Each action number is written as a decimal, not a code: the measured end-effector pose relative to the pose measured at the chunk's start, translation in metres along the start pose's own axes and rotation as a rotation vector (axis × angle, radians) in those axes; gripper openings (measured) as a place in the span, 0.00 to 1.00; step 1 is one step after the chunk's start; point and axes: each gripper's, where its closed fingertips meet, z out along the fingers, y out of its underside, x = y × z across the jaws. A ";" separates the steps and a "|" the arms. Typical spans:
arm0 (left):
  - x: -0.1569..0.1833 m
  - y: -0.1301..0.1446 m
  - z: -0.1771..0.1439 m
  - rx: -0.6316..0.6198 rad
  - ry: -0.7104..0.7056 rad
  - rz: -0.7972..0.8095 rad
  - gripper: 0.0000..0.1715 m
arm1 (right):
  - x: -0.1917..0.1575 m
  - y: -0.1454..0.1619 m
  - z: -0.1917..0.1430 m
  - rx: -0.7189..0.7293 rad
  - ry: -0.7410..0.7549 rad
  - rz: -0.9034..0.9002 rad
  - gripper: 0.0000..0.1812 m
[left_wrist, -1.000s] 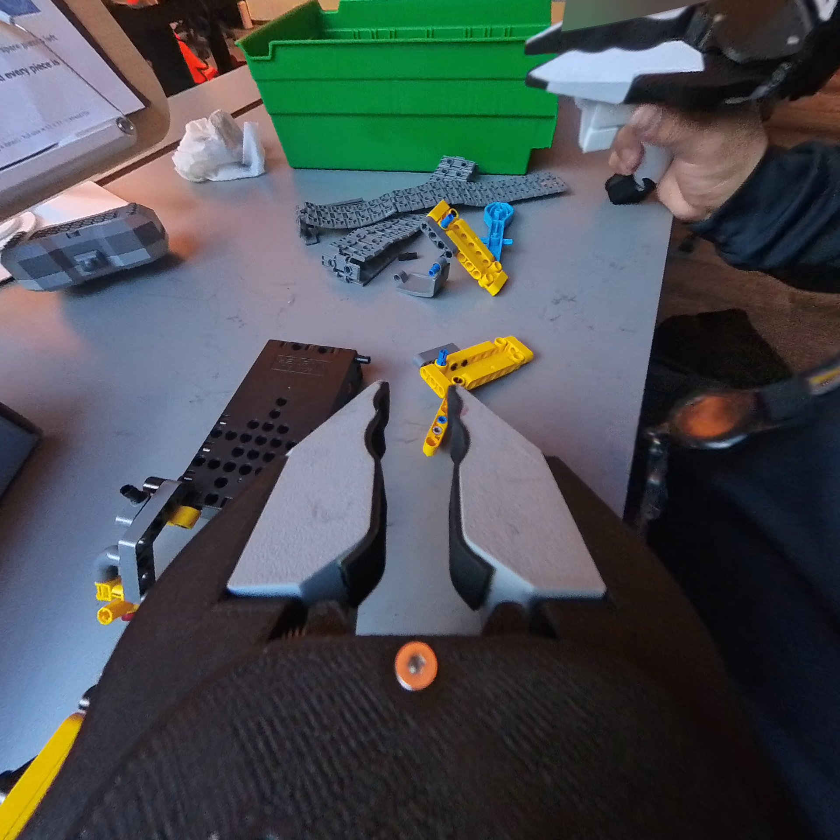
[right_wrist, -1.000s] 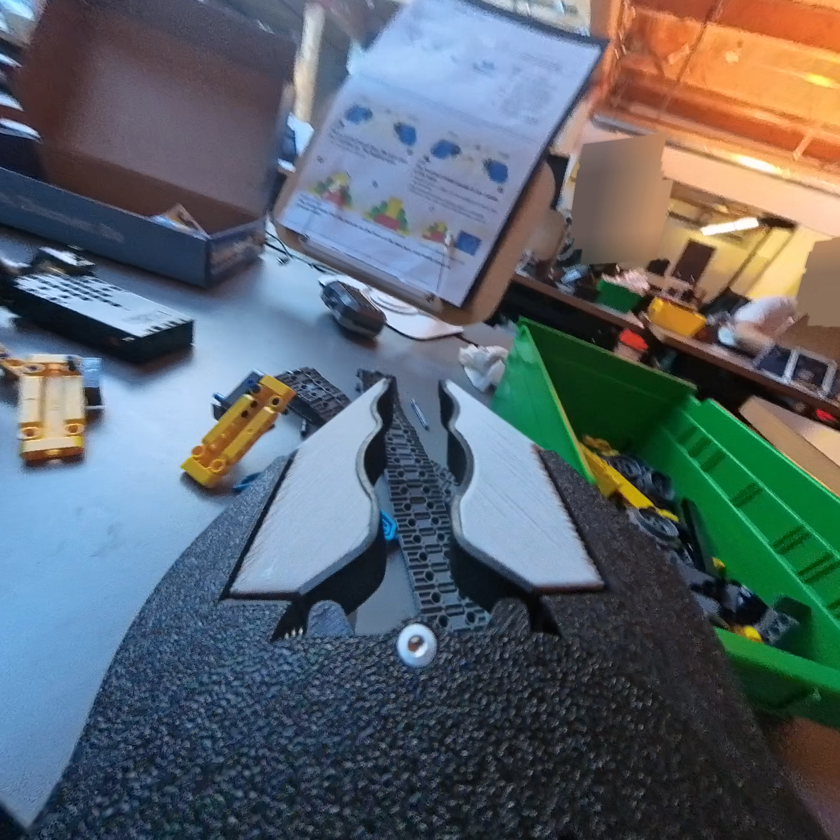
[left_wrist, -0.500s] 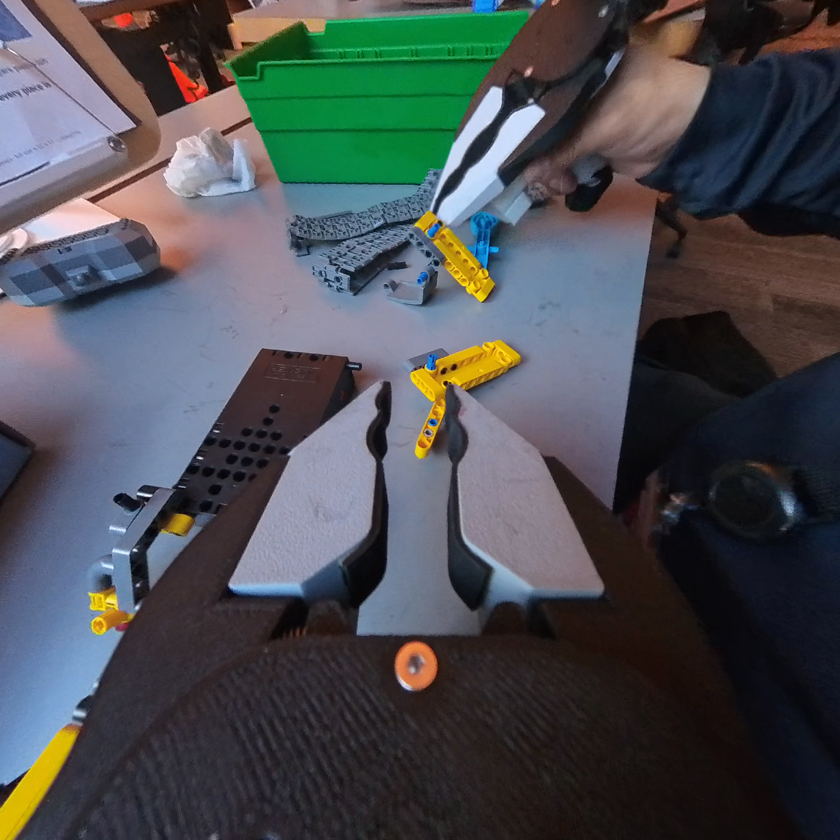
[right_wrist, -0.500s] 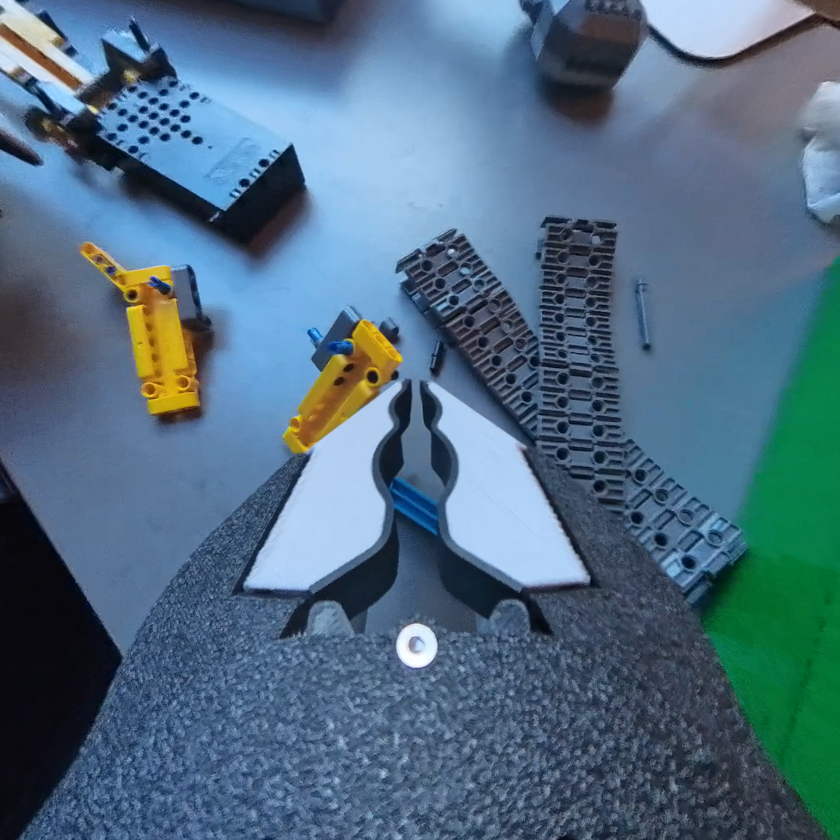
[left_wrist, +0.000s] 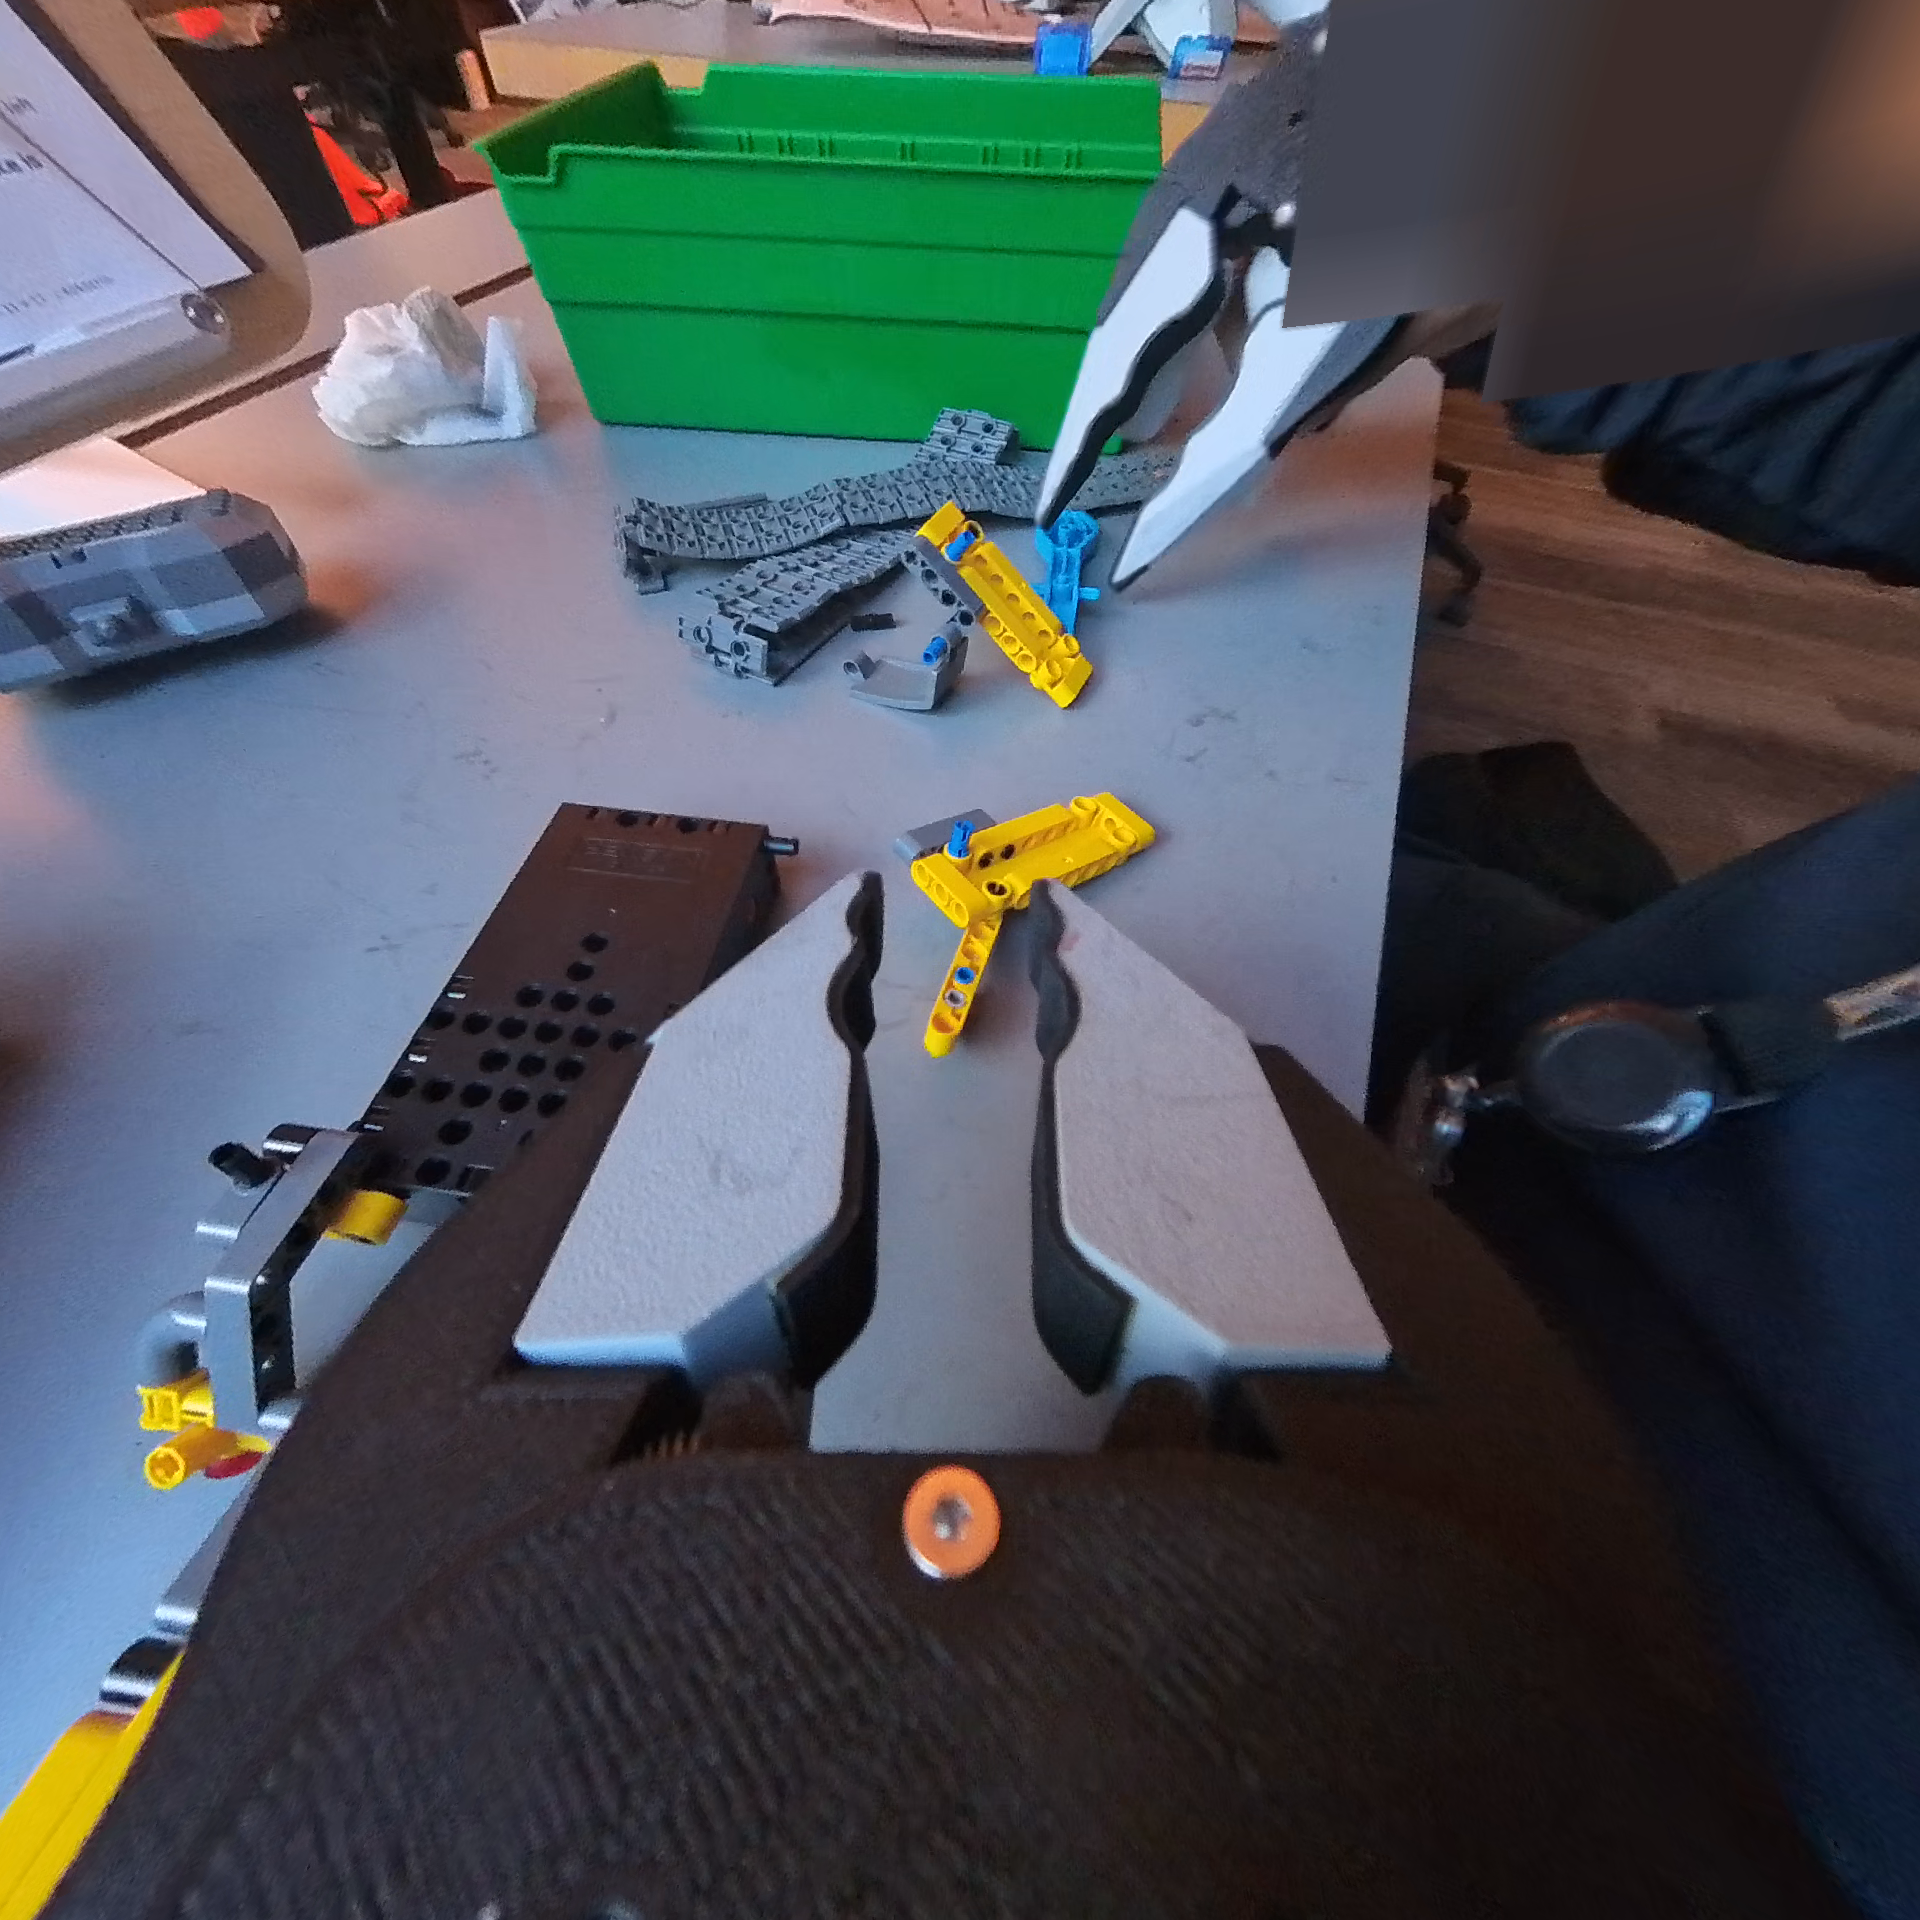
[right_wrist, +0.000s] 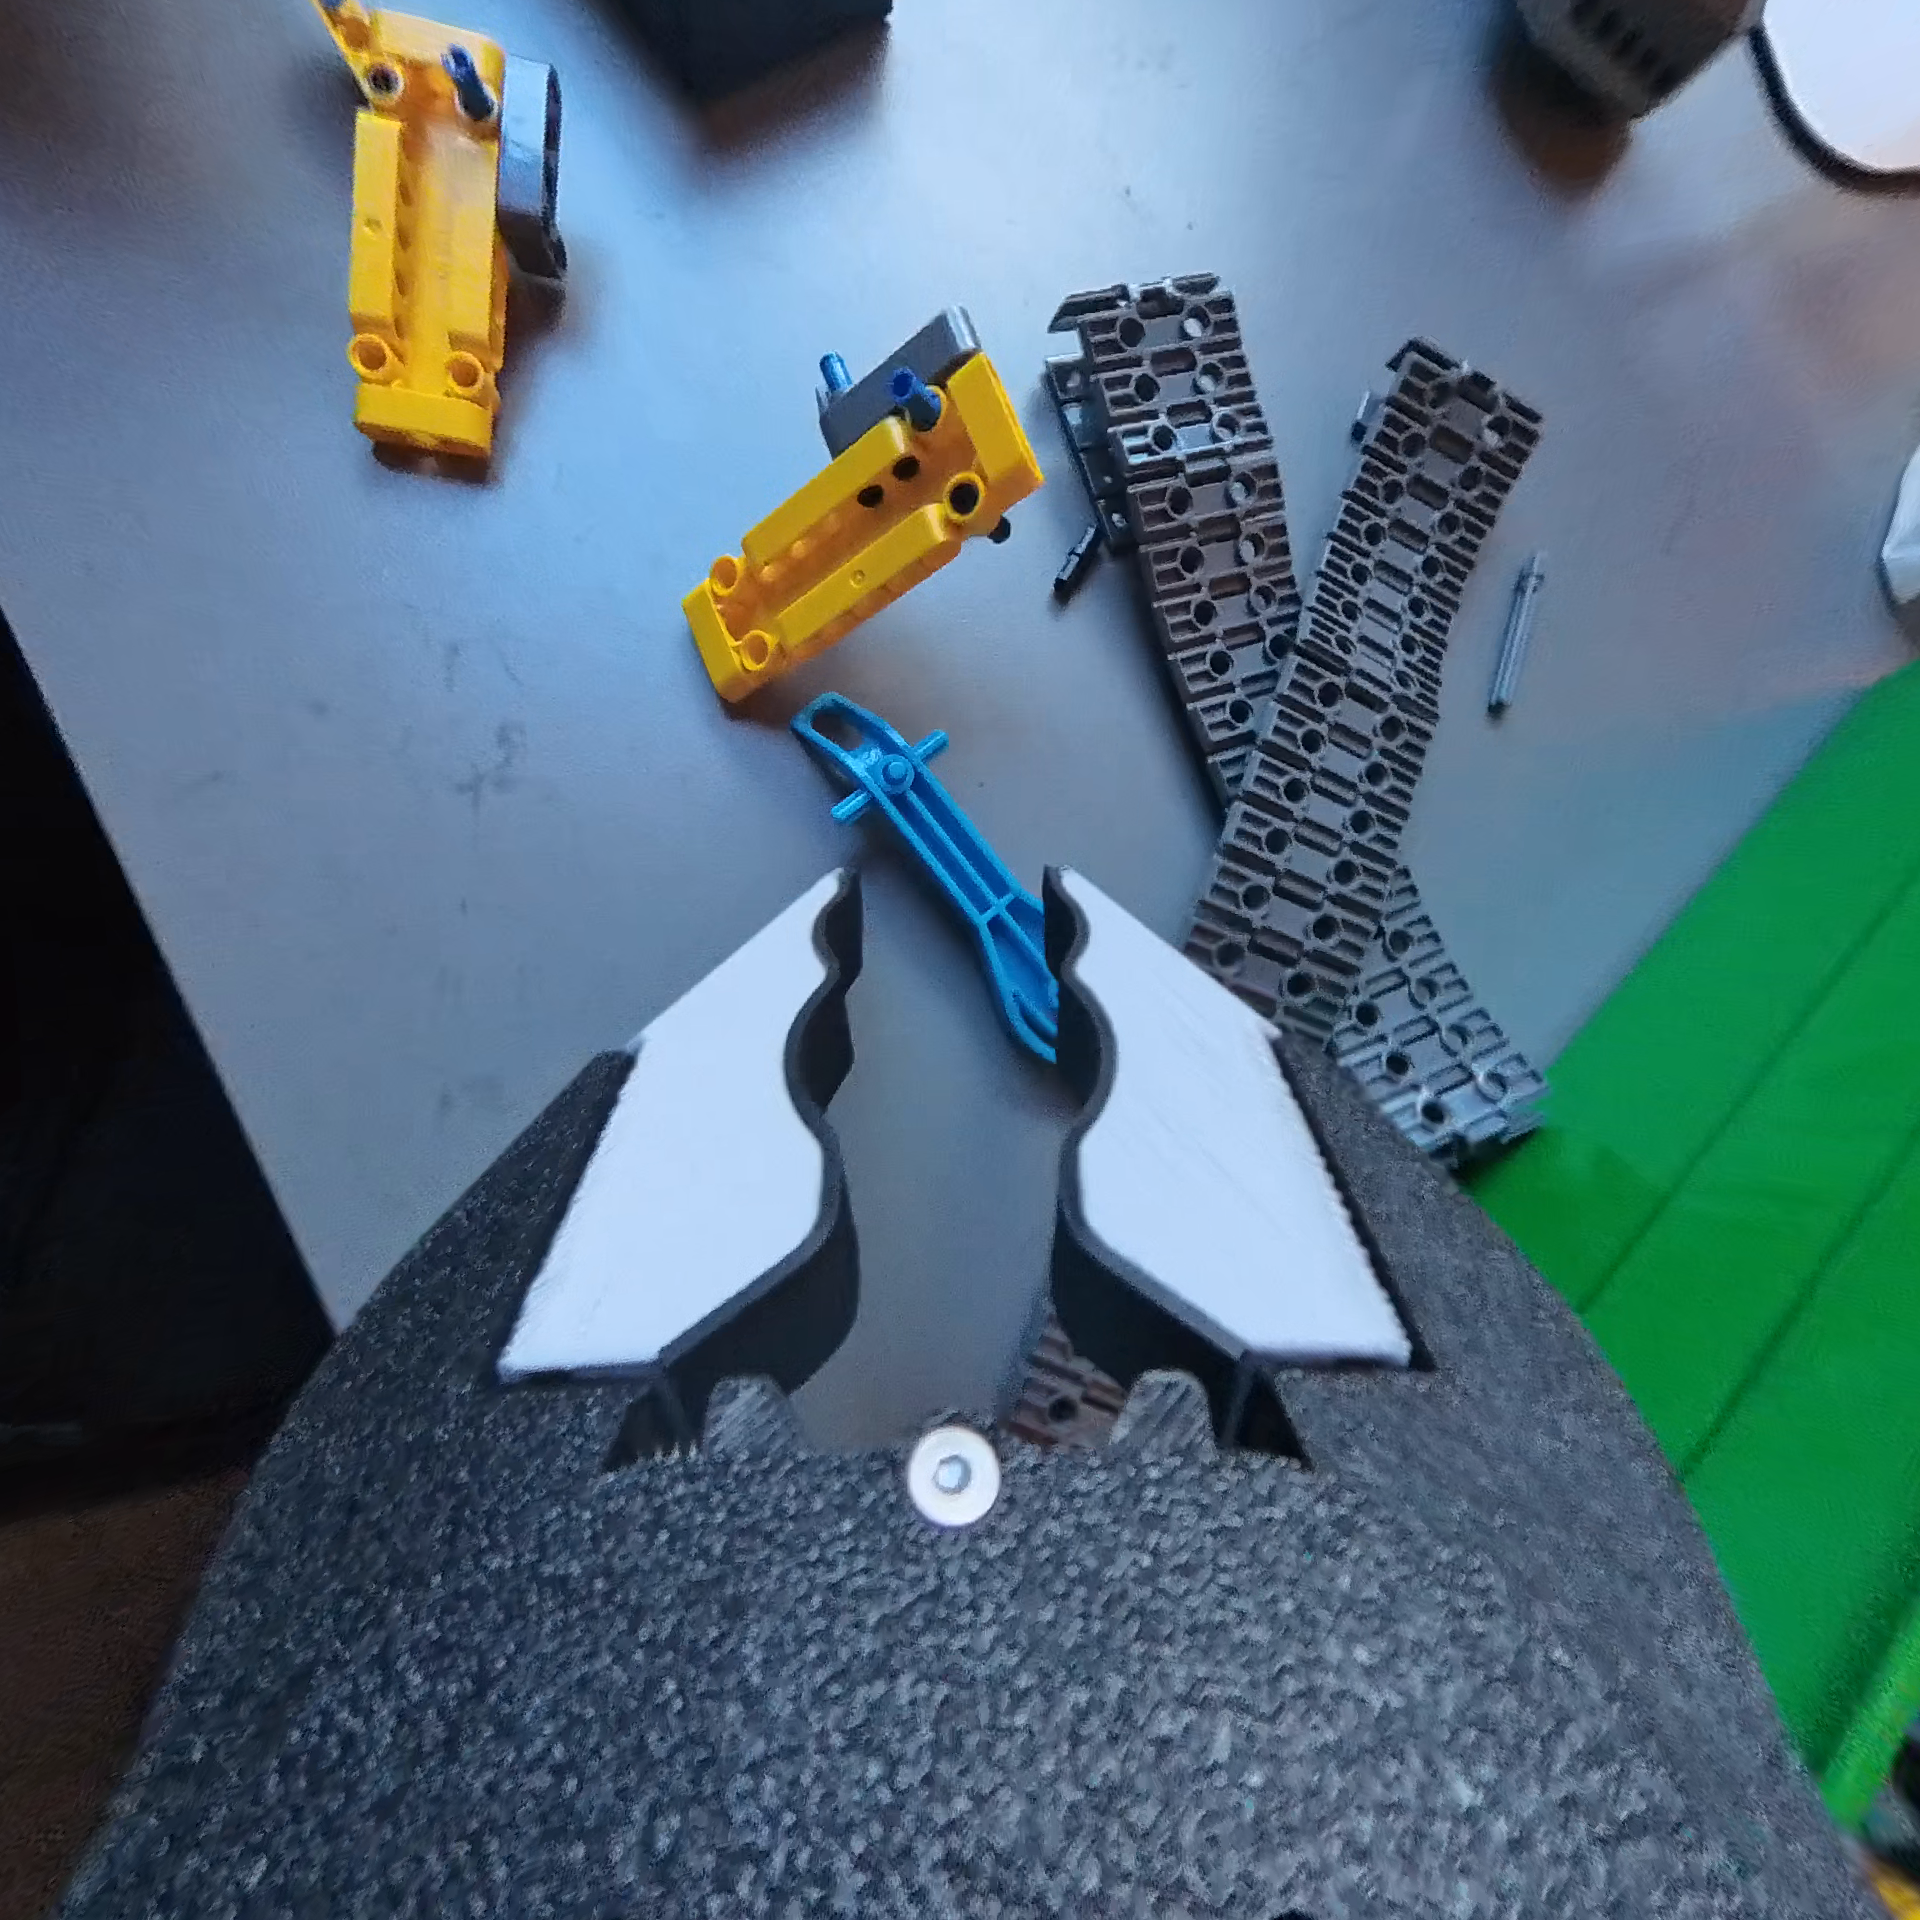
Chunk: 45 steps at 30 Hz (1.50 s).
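My right gripper (right_wrist: 951, 883) is open, pointing down at the grey table (right_wrist: 416, 727). A blue plastic lever piece (right_wrist: 935, 847) lies between its fingertips, with its near end hidden against the right finger. A yellow beam block (right_wrist: 862, 540) with a grey part lies just beyond. My left gripper (left_wrist: 951, 894) is open and empty, low over the table. A thin yellow beam (left_wrist: 961, 987) of a second yellow assembly (left_wrist: 1029, 847) lies between its fingertips. In the left wrist view the right gripper (left_wrist: 1086, 545) straddles the blue piece (left_wrist: 1065, 561).
Two grey track strips (right_wrist: 1330, 727) cross to the right, next to a green bin (right_wrist: 1714, 1039). A black perforated block (left_wrist: 561, 987) with grey and yellow parts lies left of my left gripper. A crumpled tissue (left_wrist: 405, 374), a grey device (left_wrist: 135, 592) and the table's right edge (left_wrist: 1403, 727) are near. My right fingertips sit around 20 centimeters from my left ones.
My right gripper swung down from over the bin's side to the blue piece, nearly closed on the way, then opened wide. My left gripper has hardly moved.
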 end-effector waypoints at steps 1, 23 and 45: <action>0.003 -0.001 0.001 0.002 0.008 0.010 0.15 | 0.001 0.003 0.004 -0.026 0.005 -0.038 0.17; 0.054 -0.048 0.141 -0.381 0.185 0.509 0.16 | -0.033 -0.036 -0.043 0.154 0.362 -0.158 0.05; 0.048 -0.077 0.122 -0.076 0.366 -0.033 0.06 | -0.009 -0.047 -0.084 0.424 0.554 -0.014 0.17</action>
